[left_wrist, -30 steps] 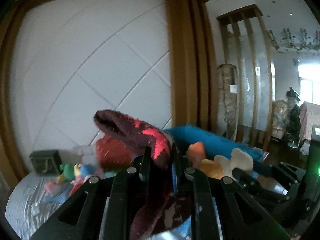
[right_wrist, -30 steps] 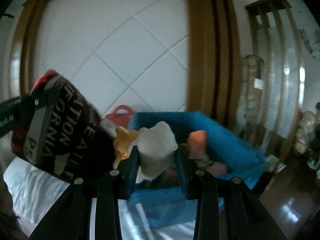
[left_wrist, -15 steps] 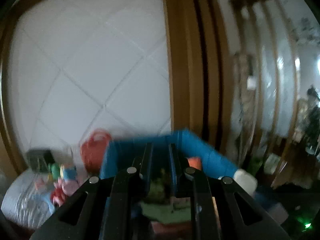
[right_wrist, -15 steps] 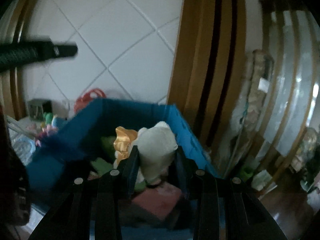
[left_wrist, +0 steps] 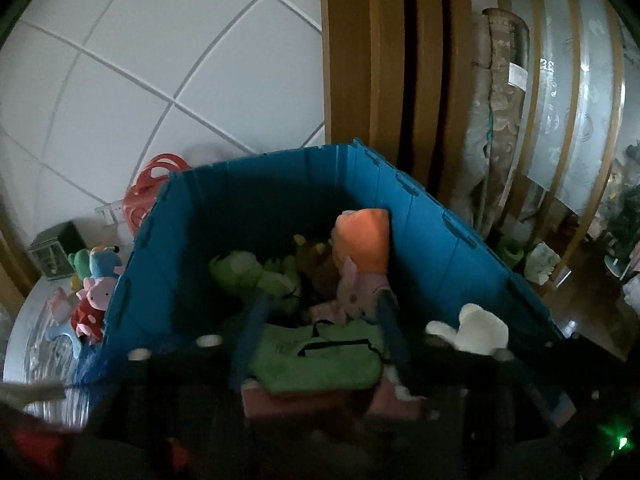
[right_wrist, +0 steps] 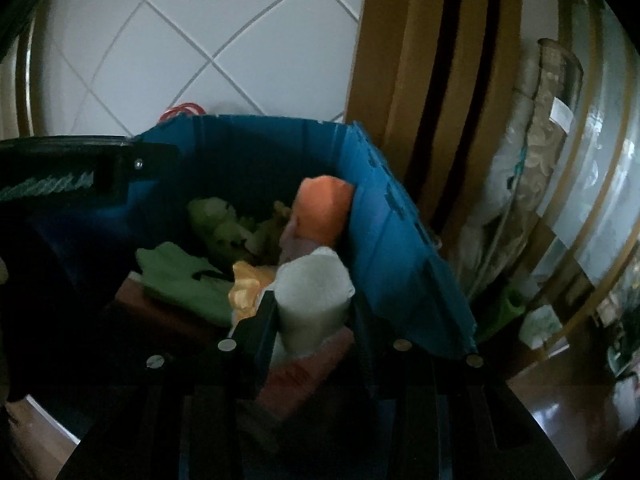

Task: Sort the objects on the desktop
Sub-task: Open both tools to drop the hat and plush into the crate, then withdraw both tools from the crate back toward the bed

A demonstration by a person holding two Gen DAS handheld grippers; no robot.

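A blue bin [left_wrist: 260, 160] fills the middle of both views, and both grippers hang over its near side. In it lie an orange plush [left_wrist: 364, 240], a green frog plush [left_wrist: 248, 272], a pink plush [left_wrist: 352, 292], a green bag [left_wrist: 320, 352] and a pinkish box [left_wrist: 304, 400]. My left gripper [left_wrist: 320, 308] is blurred and its jaws are opening; nothing is between them, only the bin's contents below. My right gripper [right_wrist: 314, 302] is shut on a white plush toy [right_wrist: 312, 280] with a yellow part. That toy [left_wrist: 480, 328] also shows at the right of the left wrist view.
Left of the bin, several small plush toys [left_wrist: 92, 300] lie on a silvery tabletop [left_wrist: 36, 344], with a dark green box [left_wrist: 52, 252] and a red basket [left_wrist: 156, 184] by the tiled wall. A wooden frame [left_wrist: 360, 60] and rolled mats [left_wrist: 500, 120] stand behind the bin.
Both grippers swung right over the blue bin and tilted down. The left jaws have parted, and the dark red cloth they held is gone from between them. The right still holds the white plush.
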